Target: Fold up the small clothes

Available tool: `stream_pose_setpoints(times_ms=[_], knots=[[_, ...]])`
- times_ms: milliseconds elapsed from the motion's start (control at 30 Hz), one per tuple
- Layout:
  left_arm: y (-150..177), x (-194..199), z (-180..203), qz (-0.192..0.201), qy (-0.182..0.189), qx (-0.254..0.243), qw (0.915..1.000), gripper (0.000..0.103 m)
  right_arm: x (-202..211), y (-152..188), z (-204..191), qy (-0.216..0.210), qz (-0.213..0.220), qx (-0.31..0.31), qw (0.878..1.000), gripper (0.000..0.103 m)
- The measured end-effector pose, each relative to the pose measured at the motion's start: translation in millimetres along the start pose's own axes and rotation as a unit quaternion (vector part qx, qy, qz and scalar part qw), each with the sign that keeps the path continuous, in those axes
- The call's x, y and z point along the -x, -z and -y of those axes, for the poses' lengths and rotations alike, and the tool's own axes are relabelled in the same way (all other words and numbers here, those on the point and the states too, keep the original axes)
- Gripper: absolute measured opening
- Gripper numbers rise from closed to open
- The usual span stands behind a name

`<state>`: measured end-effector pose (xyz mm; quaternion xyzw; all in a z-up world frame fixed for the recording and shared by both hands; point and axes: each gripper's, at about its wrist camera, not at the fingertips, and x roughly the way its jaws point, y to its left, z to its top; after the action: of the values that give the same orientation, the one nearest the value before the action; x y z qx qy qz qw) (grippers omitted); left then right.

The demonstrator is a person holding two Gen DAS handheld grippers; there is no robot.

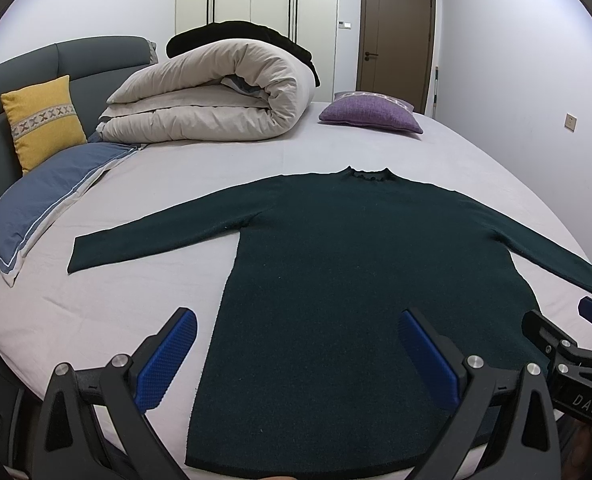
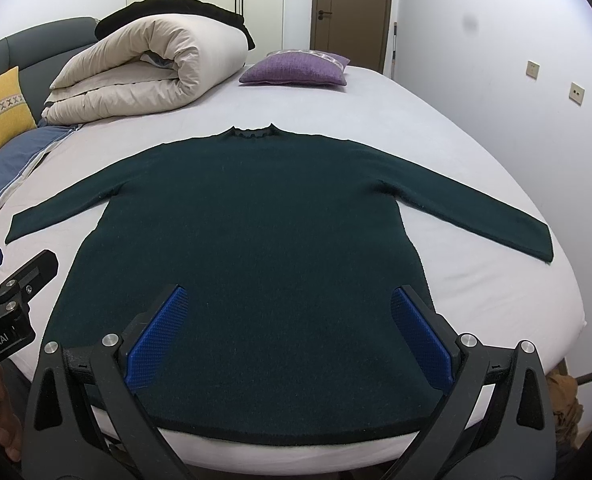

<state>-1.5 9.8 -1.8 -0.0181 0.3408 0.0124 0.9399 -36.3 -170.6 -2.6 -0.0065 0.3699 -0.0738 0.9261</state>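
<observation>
The dark green sweater (image 2: 252,248) lies flat on the bed (image 2: 375,100), front spread, hem toward the person and collar (image 2: 252,133) pointing away — so its long axis runs straight ahead of both tools. The 2 sleeves stretch sideways, the left sleeve (image 1: 152,242) toward the blue pillow (image 1: 48,204), the right sleeve (image 2: 475,204) toward the bed's far-side edge.

The left tool (image 1: 296,364) hovers released over the hem's left half, its blue pads (image 1: 168,360) spread wide, holding nothing. The right tool (image 2: 292,336) hovers likewise spread and empty over the hem's right half. Each is nearer its own sleeve, so a sleeve-inward fold looks like the natural first step — judged from the layout only.

Room is uneven: the right cuff ends just beside the mattress edge, with little bed beyond it, while the left cuff has bare sheet around it. The rolled duvet (image 2: 148,68) and purple cushion (image 2: 296,70) sit well apart beyond the collar, leaving the middle of the bed free for folding.
</observation>
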Motion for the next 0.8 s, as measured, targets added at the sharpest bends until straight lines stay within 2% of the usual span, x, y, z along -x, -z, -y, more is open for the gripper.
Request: stream_pose_setpoints(times_ms=[800], knots=[[2, -12, -1, -0.005, 0.001, -0.001, 1.0, 0.103, -12, -7, 8, -0.008, -0.014, -0.009, 1.0, 0.103]])
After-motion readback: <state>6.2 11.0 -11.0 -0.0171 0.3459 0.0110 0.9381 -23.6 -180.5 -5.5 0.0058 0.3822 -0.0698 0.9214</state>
